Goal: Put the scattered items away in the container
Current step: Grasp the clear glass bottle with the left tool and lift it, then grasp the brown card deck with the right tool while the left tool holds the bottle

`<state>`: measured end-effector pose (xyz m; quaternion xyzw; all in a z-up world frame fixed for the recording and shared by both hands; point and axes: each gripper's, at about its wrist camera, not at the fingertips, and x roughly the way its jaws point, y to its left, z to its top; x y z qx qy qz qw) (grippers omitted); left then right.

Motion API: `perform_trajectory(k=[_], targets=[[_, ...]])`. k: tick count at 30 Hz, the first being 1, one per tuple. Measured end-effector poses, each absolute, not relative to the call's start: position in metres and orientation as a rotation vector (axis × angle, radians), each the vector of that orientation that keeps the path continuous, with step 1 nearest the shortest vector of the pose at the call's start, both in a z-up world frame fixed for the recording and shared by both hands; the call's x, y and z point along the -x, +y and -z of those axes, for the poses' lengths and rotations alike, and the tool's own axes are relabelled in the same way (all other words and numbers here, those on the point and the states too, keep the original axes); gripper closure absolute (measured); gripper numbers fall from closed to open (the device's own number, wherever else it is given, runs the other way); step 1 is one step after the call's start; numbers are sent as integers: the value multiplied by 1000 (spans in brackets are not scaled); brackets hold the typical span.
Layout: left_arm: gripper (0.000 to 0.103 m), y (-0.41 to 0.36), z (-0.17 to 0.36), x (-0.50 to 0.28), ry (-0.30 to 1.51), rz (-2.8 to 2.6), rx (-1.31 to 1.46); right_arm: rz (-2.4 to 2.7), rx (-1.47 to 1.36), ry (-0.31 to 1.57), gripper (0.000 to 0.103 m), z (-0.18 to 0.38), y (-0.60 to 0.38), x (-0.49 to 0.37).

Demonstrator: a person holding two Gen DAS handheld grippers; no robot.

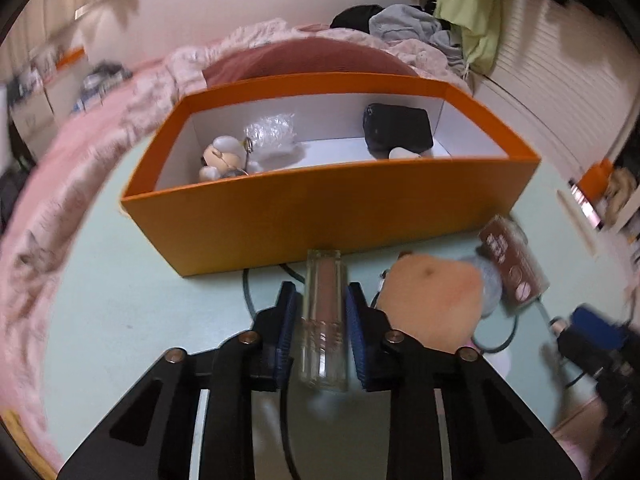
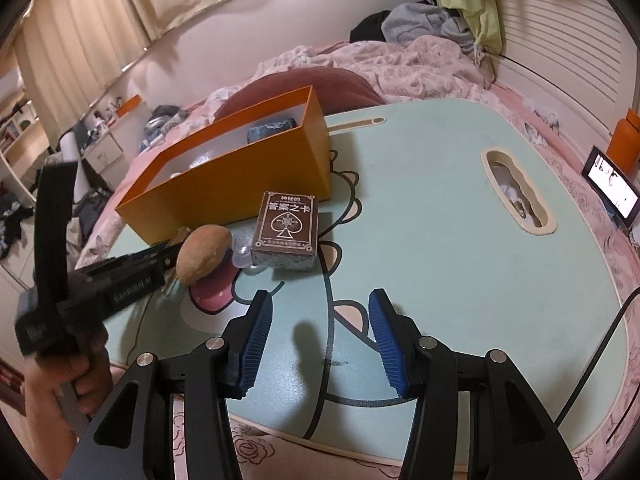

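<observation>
My left gripper (image 1: pixel 321 286) is shut on a clear ribbed bottle (image 1: pixel 323 332), its blue pads against both sides, just in front of the orange box (image 1: pixel 320 216). The box holds a small doll (image 1: pixel 222 156), bubble wrap (image 1: pixel 270 132) and a black pouch (image 1: pixel 398 128). Right of the bottle lie a tan bun-shaped toy (image 1: pixel 432 304) and a brown card box (image 1: pixel 512 268). In the right wrist view my right gripper (image 2: pixel 320 296) stands open over bare tabletop, short of the card box (image 2: pixel 286 228), the bun toy (image 2: pixel 204 256) and the orange box (image 2: pixel 224 184).
The pale green cartoon tabletop (image 2: pixel 460 260) has a slot cut-out (image 2: pixel 516 192) at the right. A phone (image 2: pixel 610 188) and a black cable (image 2: pixel 600 360) lie near the right edge. A pink quilt (image 2: pixel 400 68) and piled clothes (image 2: pixel 424 24) sit behind. A hand (image 2: pixel 68 392) holds the left tool.
</observation>
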<state>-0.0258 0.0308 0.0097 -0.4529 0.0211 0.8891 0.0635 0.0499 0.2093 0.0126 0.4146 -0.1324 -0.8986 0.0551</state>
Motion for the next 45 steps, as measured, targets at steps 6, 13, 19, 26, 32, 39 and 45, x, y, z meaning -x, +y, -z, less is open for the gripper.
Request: perform_trajectory(k=[6, 13, 19, 26, 32, 39, 45], targets=[[84, 24, -12, 20, 23, -2658, 1348, 2728, -1259, -403, 53, -12, 209, -50], [84, 6, -34, -1, -79, -2679, 1267, 2723, -1266, -406, 53, -11, 211, -48], [84, -4, -48, -19, -122, -2682, 1229, 2711, -1279, -402, 47, -10, 210, -46], [84, -15, -61, -29, -154, -2694, 1193, 2694, -1295, -363, 46, -14, 205, -39], [84, -22, -64, -33, -184, -2705, 1180, 2709, -1278, -363, 44, -26, 206, -21], [84, -30, -64, -35, -211, -2711, 1185, 2737, -1258, -326, 40, -39, 202, 10], [84, -30, -67, -37, -208, -2712, 1171, 2730, -1291, -315, 39, -33, 199, 24]])
